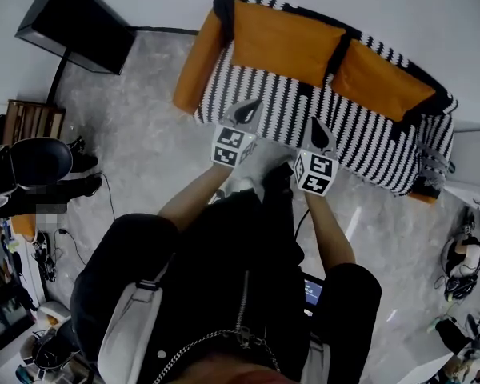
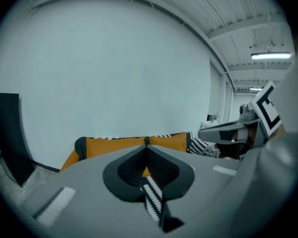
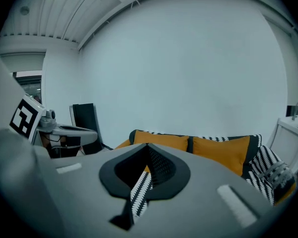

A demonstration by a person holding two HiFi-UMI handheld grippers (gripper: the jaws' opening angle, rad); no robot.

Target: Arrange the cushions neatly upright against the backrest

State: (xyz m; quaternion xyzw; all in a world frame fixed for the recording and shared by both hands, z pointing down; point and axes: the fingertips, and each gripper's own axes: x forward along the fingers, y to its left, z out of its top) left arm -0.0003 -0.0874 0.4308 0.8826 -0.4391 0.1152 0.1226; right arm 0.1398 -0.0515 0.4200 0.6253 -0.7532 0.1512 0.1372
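Note:
A sofa with a black-and-white striped seat point(image 1: 304, 118) stands against the wall. Two orange cushions stand upright against its backrest, one on the left point(image 1: 284, 42) and one on the right point(image 1: 380, 80). Another orange cushion point(image 1: 196, 62) leans along the left armrest. My left gripper point(image 1: 246, 112) and right gripper point(image 1: 322, 137) hover side by side over the seat's front edge, both shut and holding nothing. The left gripper view shows the shut left gripper point(image 2: 147, 148) pointing at the cushions point(image 2: 114, 147). In the right gripper view, the shut right gripper point(image 3: 148, 147) faces the two back cushions point(image 3: 161, 141) point(image 3: 223, 150).
A black panel on a stand point(image 1: 76, 24) is at the far left by the wall. A white cabinet point(image 1: 476, 154) sits right of the sofa. A wooden crate point(image 1: 32, 120), a black chair point(image 1: 36, 162) and cables lie on the floor to the left, with gear at the right.

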